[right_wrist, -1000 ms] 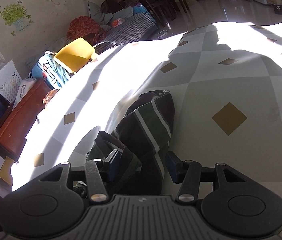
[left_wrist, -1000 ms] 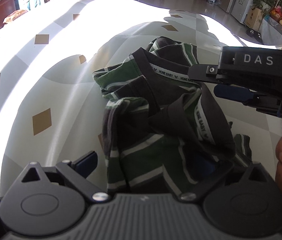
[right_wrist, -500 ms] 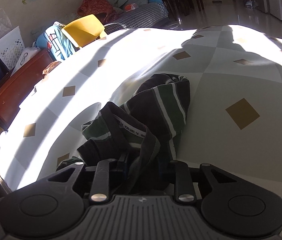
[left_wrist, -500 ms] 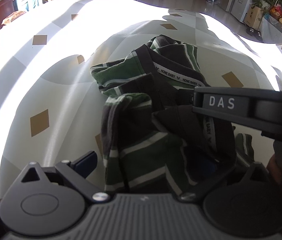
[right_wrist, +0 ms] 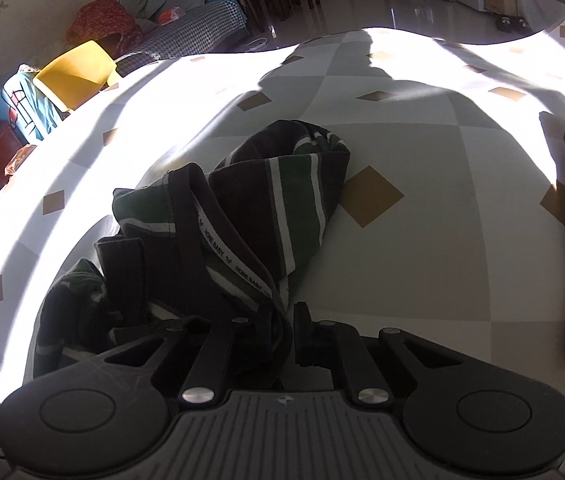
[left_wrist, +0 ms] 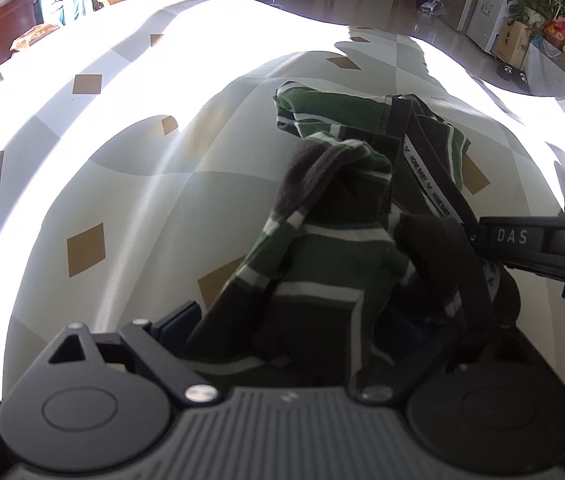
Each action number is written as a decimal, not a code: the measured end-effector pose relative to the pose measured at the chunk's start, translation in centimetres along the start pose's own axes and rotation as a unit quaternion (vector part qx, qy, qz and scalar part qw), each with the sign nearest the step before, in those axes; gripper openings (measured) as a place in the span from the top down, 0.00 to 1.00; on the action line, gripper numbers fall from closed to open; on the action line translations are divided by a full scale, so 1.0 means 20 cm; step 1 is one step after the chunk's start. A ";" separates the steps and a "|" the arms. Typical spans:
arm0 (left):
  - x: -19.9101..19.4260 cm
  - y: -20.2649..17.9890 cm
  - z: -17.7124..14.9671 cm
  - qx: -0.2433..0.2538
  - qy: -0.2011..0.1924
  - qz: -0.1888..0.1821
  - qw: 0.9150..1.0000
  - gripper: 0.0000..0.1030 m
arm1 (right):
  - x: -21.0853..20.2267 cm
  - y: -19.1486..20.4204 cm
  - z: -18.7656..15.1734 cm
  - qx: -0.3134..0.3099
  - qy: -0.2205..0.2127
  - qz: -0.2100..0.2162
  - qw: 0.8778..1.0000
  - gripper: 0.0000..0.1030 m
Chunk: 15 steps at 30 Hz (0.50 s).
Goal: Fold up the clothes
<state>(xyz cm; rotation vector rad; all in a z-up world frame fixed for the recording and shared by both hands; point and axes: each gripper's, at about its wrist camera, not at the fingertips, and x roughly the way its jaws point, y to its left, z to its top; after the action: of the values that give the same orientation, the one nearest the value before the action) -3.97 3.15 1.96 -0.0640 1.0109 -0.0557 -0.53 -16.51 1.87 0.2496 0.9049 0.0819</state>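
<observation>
Striped shirt (left_wrist: 322, 248) bunched between wide-open left tongs (left_wrist: 302, 320) — right tongs (right_wrist: 282, 332) just closed, pinching its collar

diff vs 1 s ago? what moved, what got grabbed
The right gripper has just been closing and is now shut on the striped shirt near its collar, bunching the cloth up toward it. The left gripper stayed wide open and in place, cloth lying between its fingers. The tablecloth is unchanged.

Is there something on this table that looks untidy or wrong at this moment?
Only the striped garment: it lies in a crumpled heap on the tablecloth, collar band twisted, not yet spread flat for folding. The right gripper is shut on its fabric. Nothing looks spilled or damaged.
</observation>
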 end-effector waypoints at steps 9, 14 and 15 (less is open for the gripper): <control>-0.01 0.07 0.03 -0.028 -0.009 0.022 0.999 0.07 | -0.06 -0.06 -0.01 0.011 0.008 -0.050 0.999 0.91; -0.01 0.10 0.04 -0.043 -0.007 0.030 0.999 0.07 | -0.09 -0.08 -0.02 0.018 0.014 -0.047 0.999 0.84; -0.02 0.10 0.04 -0.043 -0.008 0.029 0.999 0.07 | -0.11 -0.09 -0.01 0.027 0.011 -0.038 0.999 0.84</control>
<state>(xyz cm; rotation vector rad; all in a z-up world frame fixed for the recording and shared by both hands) -3.46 5.15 2.48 -0.1133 0.9989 0.0415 -2.15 -18.67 2.90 0.2652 0.9391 -0.0111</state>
